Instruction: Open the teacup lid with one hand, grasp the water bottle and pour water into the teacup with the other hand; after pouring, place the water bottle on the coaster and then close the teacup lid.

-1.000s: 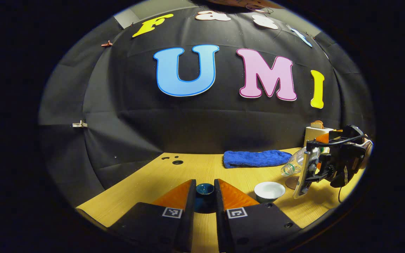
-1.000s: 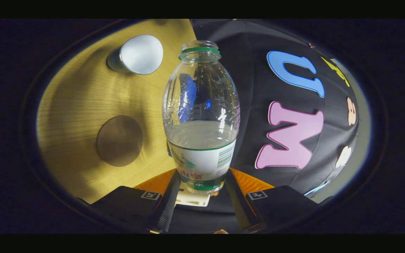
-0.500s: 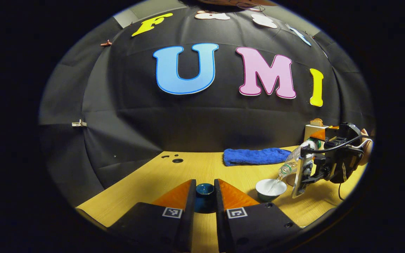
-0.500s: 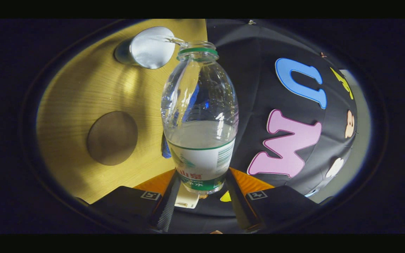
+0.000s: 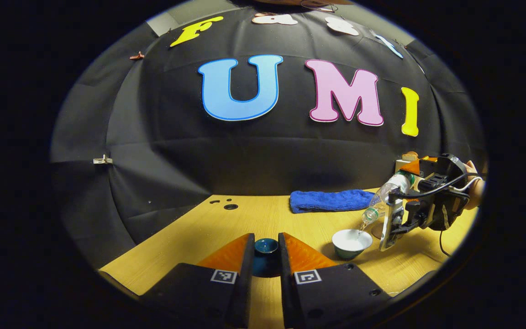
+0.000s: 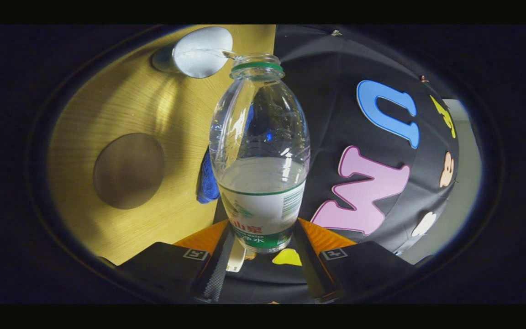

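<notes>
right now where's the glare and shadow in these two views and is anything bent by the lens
Left gripper view: the table is brightly lit, the cup throws a shadow leftward, and the table's edges curve with the fisheye. Right gripper view: bright highlights streak the bottle, and the whole scene sits tilted.

My bench [image 5: 190, 233]: wood top carrying cup [image 5: 351, 242], coaster [image 6: 128, 170], blue towel [image 5: 329, 201], and a pale box [image 5: 402, 167] behind.
</notes>
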The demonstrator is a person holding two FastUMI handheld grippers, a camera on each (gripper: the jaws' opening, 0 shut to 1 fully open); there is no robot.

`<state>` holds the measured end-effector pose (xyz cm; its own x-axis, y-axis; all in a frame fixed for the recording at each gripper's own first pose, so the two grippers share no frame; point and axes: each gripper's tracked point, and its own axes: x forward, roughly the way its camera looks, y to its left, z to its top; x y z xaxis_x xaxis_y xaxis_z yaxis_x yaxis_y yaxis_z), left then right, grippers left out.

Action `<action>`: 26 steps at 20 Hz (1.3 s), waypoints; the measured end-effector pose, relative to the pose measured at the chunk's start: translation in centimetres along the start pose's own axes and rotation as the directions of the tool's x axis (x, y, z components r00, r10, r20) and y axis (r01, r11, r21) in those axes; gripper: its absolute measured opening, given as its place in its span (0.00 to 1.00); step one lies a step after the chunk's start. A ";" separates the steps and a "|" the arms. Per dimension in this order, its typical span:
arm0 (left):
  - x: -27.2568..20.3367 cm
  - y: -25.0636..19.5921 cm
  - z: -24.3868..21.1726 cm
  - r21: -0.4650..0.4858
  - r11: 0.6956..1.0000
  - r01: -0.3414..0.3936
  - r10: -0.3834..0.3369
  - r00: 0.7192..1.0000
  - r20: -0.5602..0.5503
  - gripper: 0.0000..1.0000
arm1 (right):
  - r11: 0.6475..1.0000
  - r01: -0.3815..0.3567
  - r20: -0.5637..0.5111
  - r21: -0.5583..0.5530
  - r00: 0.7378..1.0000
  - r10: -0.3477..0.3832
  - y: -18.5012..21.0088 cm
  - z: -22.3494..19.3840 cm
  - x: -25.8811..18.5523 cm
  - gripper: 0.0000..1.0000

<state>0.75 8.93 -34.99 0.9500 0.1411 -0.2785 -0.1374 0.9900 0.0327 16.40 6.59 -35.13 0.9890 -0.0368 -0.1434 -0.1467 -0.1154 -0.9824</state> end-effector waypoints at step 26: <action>-0.8 -0.6 -0.3 -0.022 1.000 0.003 -0.003 1.000 -0.001 0.28 | 0.875 0.443 0.183 -0.196 0.893 -0.411 -4.9 2.2 -2.0 0.73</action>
<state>0.03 8.26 -35.05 0.9502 0.1377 -0.2797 -0.1405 0.9900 0.0102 15.19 9.44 -30.29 0.9472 0.1957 0.2539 0.3056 -0.3115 -0.8998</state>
